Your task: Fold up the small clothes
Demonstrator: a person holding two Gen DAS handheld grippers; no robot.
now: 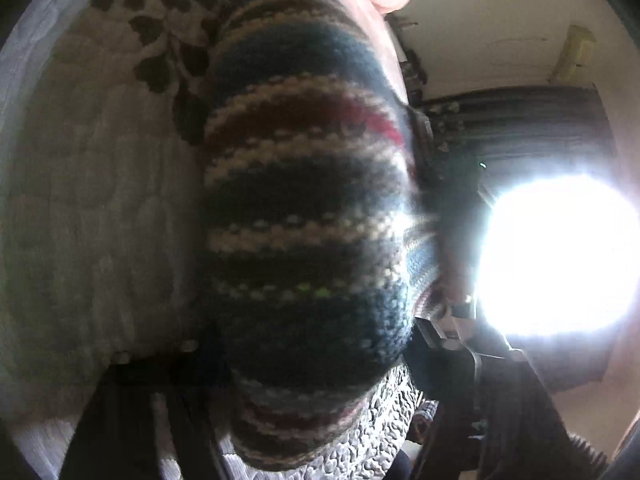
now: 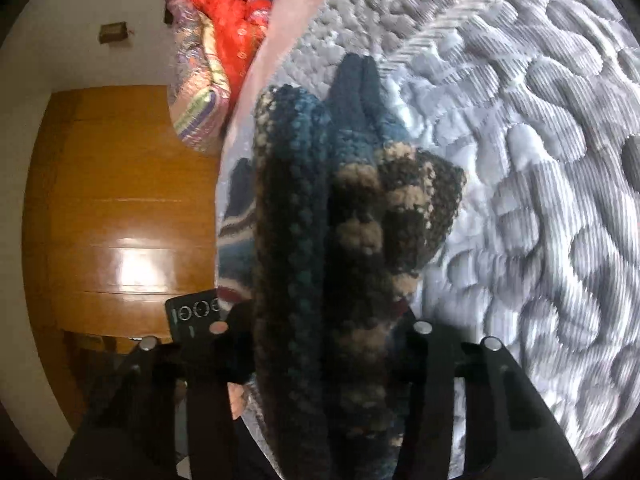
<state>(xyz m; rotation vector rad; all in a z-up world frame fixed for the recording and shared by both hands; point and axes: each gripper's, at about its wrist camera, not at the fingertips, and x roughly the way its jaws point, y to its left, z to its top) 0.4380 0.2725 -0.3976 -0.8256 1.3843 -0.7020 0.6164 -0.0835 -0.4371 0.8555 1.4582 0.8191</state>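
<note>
My right hand-held gripper (image 2: 328, 360) is clamped on the knit (image 2: 320, 240), a striped piece in dark blue, brown and cream. It rises bunched from between my two black fingers (image 2: 432, 364) and hangs over the grey quilt (image 2: 540, 200) of the bed. At the far left lie a wooden wardrobe (image 2: 112, 200) and a red bundle (image 2: 228, 40).

In the left view the knit (image 1: 304, 220) fills the middle, pressed close to the lens and blurred. It hides my left hand-held gripper's tips, so I cannot tell whether that one grips. A leaf-print cover (image 1: 120, 80) lies to the left, and a bright window (image 1: 560, 256) glares on the right.
</note>
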